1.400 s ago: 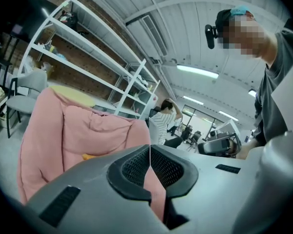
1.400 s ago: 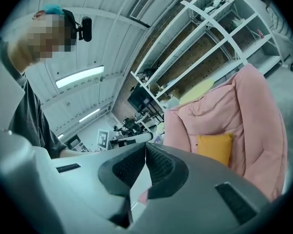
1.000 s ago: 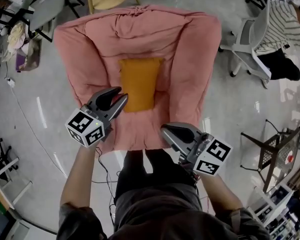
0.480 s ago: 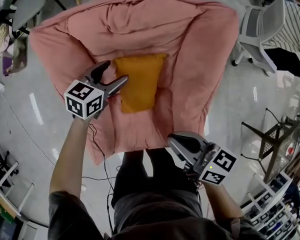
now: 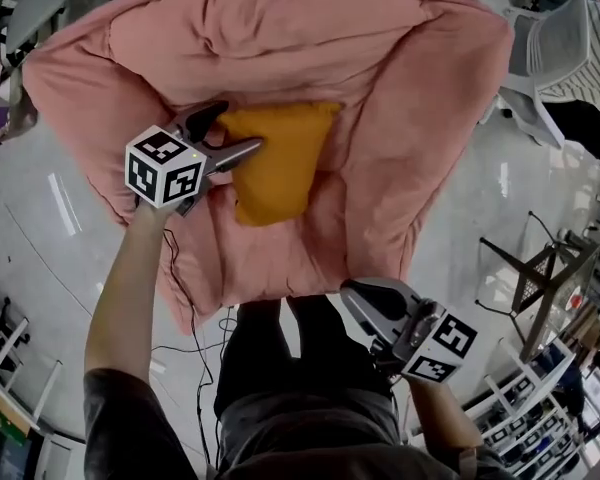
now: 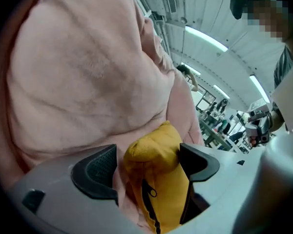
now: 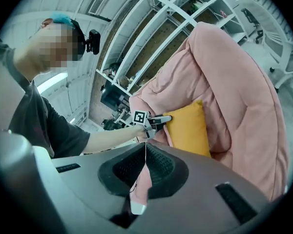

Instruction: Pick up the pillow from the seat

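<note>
— Workshop floor point(image 5: 20, 268) surrounds the pink seat point(image 5: 400, 98). Confirm pillow position.
— Yellow pillow point(image 5: 280, 163) lies on the seat. One corner sits between my left gripper's point(image 5: 235, 130) jaws, which are opening. One pad possibly touches it; I cannot confirm. My right gripper point(image 5: 360, 298) is pressed together, empty, well apart from the pillow.
</note>
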`<action>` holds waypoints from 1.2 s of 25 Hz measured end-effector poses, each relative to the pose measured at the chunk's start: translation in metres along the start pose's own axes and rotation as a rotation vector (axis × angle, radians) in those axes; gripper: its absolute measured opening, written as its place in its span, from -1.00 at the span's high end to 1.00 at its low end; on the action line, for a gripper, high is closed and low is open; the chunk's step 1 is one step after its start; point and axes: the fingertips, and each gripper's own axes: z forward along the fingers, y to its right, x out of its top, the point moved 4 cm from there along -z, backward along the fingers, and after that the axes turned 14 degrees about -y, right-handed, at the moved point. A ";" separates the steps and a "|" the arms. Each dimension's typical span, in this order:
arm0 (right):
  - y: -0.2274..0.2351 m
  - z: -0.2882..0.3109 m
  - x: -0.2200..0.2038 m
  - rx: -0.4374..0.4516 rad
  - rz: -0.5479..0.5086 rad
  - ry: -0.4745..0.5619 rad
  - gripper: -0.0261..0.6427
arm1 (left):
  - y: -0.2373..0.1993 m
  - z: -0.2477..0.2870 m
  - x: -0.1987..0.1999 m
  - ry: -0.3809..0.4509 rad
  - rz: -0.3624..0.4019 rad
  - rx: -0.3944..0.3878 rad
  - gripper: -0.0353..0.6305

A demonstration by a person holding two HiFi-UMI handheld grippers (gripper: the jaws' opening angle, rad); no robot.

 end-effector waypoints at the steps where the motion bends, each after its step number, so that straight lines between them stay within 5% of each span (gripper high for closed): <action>1: 0.002 0.000 -0.002 -0.002 0.007 -0.001 0.88 | 0.000 0.003 -0.001 -0.001 0.001 -0.018 -0.29; 9: 0.011 -0.003 -0.011 -0.004 0.028 -0.003 0.88 | 0.020 0.028 -0.011 -0.018 0.001 -0.081 -0.27; 18: -0.001 -0.021 -0.013 0.007 -0.004 0.024 0.88 | 0.068 0.040 -0.021 -0.022 0.039 -0.070 0.22; 30: -0.044 -0.064 0.008 0.051 -0.105 0.094 0.88 | 0.136 -0.047 0.002 0.094 0.019 -0.016 0.41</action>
